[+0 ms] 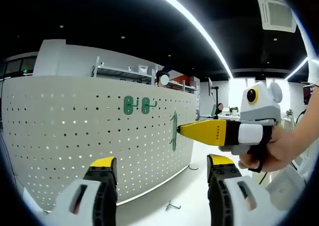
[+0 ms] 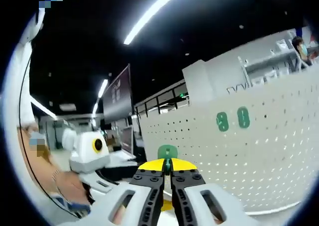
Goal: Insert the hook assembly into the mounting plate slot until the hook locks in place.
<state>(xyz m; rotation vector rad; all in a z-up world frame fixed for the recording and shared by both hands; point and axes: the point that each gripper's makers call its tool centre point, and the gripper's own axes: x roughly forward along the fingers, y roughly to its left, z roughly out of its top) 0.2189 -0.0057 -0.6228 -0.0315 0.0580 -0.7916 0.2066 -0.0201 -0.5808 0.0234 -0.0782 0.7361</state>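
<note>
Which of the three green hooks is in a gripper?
The lone green hook right of the mounted pair on the pegboard: the right gripper is shut on it at the board. The pair hangs untouched.

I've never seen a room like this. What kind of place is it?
Probably a lab or workshop in an office: a white pegboard with green hooks, long ceiling lights, and metal shelves behind.

surfaces at the pegboard

the pegboard [image 1: 75, 136] looks like matt white sheet metal, smooth and evenly perforated. the green hook plates [image 1: 135, 105] have a smooth plastic look with a slight sheen. the right gripper [image 1: 178, 129] shows glossy yellow plastic jaws and a matt pale-grey plastic body. the left gripper [image 1: 162, 166] has yellow tips over black. a small metal hook [image 1: 173, 205] lies on the smooth white bench [image 1: 189, 191].
</note>
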